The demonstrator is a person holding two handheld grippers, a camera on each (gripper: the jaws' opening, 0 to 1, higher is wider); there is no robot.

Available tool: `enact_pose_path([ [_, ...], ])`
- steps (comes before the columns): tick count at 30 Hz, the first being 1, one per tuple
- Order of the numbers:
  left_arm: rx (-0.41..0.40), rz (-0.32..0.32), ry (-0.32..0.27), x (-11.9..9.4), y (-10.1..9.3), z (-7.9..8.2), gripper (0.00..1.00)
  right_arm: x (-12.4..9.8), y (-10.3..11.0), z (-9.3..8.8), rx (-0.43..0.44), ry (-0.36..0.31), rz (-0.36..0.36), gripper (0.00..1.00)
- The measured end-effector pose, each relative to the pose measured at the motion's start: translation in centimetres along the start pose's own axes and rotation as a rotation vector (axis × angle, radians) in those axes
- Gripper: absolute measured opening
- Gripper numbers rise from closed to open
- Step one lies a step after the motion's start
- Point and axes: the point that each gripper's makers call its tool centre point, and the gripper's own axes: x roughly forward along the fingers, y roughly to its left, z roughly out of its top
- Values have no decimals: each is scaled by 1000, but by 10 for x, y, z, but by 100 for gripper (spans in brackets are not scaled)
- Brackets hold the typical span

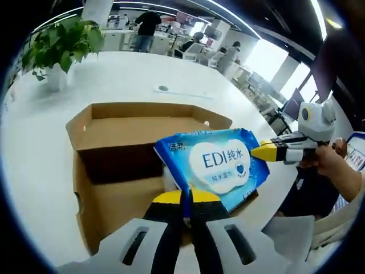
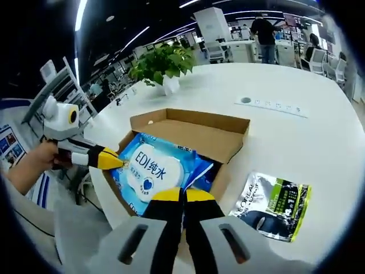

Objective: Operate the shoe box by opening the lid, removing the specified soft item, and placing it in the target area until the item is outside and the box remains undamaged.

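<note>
1. Your left gripper (image 1: 186, 197) has its yellow-tipped jaws pressed together on the near edge of the wipes pack (image 1: 212, 164); no gap shows between them.
2. Your right gripper (image 2: 182, 195) looks the same way in its own view: jaws narrow and meeting at the pack's (image 2: 153, 167) edge. The edge is thin there, so I cannot be fully sure the pack lies between them, but it appears pinched.
3. In the left gripper view your right gripper (image 1: 268, 152) comes in from the right with its tip touching the pack's far corner, your hand (image 1: 333, 165) behind it. In the right gripper view your left gripper (image 2: 105, 158) comes in from the left with its tip at the pack's other side, held by your hand (image 2: 28, 165).
4. The pack is blue and white, printed "EDI". It sits tilted over the open box (image 1: 114, 131), held between the two grippers, partly above the box's rim.
5. The box (image 2: 194, 128) is brown cardboard, lid folded back and standing open. Its inside under the pack is dark, and what else lies in it is hard to tell.
6. A black and green sachet (image 2: 274, 205) lies flat on the white table (image 2: 296, 142), just beside the box and apart from it.
7. A potted plant (image 2: 162, 65) stands on the table beyond the box.
</note>
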Motion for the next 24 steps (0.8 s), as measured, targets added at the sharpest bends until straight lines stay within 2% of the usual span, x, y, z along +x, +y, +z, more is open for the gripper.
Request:
enact_pose_path([
  [24, 54, -43, -22, 30, -68, 18, 0, -53, -54, -6, 28, -4, -75, 0],
])
